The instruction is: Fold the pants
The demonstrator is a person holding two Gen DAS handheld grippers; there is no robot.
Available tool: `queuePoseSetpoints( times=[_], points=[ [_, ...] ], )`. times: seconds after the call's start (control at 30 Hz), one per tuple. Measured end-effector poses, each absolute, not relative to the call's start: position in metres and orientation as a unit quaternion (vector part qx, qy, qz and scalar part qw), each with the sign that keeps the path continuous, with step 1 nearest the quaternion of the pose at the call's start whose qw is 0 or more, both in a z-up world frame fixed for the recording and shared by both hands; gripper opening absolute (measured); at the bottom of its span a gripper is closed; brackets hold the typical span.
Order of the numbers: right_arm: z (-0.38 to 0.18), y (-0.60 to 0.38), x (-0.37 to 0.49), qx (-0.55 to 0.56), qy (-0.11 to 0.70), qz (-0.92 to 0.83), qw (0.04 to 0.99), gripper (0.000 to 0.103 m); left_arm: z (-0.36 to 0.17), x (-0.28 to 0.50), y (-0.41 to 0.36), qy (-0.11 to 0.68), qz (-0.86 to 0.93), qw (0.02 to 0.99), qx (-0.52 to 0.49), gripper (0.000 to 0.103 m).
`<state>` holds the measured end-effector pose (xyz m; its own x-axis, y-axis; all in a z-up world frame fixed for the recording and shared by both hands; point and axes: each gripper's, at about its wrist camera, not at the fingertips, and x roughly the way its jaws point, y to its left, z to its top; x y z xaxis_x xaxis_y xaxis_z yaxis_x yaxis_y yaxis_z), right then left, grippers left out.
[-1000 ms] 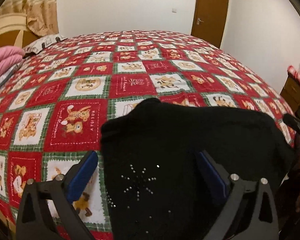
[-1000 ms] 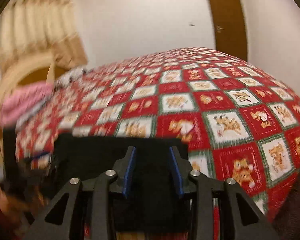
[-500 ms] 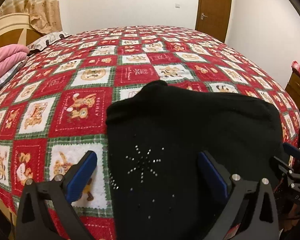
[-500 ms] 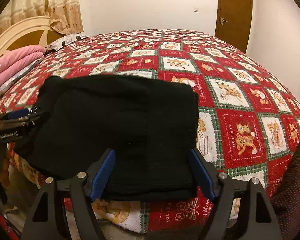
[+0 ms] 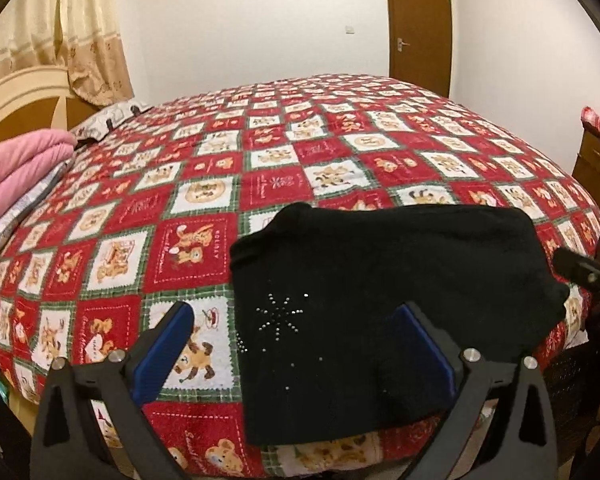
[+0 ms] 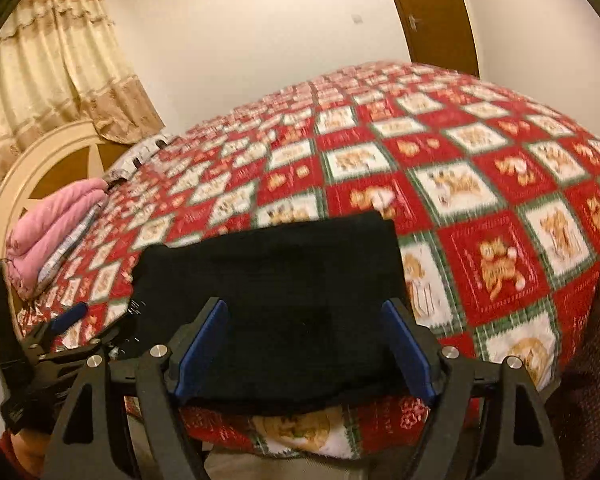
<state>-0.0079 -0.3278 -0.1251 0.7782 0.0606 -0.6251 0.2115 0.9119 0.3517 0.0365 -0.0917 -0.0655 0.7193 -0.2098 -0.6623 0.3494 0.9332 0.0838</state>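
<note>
Black pants (image 5: 380, 292) lie folded in a flat rectangle at the near edge of the bed, with a small rhinestone star near their left side. They also show in the right wrist view (image 6: 284, 300). My left gripper (image 5: 296, 356) is open and empty, held back from the bed over the pants' left part. My right gripper (image 6: 306, 356) is open and empty, just off the pants' near edge. The left gripper shows at the left of the right wrist view (image 6: 60, 332), and part of the right gripper at the right of the left wrist view (image 5: 580, 270).
The bed carries a red, white and green checked blanket (image 5: 280, 160). Folded pink bedding (image 5: 16, 172) lies at the left by the headboard (image 6: 52, 160). A brown door (image 5: 418, 24) stands at the back right. A wooden dresser (image 5: 596, 164) stands right of the bed.
My right gripper opened from nearly shut to wide and let go of the pants. Both grippers have drawn back and up from the bed. The pants lie still.
</note>
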Motion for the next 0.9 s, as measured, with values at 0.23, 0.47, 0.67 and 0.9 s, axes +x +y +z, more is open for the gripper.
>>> queuePoseSetpoints(
  times=[0.23,0.47,0.67,0.9],
  points=[
    [-0.130,-0.355,-0.016,0.237,0.312,-0.057,0.918,0.081,-0.071,0.039,-0.084,0.361,-0.157,0.916,0.083,0.103],
    [-0.167,-0.399,-0.012,0.297,0.323,-0.088,0.894,0.081,-0.087,0.059,-0.073,0.392,-0.200,0.898,0.002,0.103],
    [-0.194,-0.408,-0.012,0.359,0.326,-0.067,0.872,0.088,-0.112,0.069,-0.073,0.432,-0.214,0.876,-0.030,0.103],
    [-0.191,-0.368,-0.004,0.336,0.355,-0.017,0.872,0.091,-0.112,0.066,-0.068,0.427,-0.224,0.875,-0.043,0.103]
  ],
)
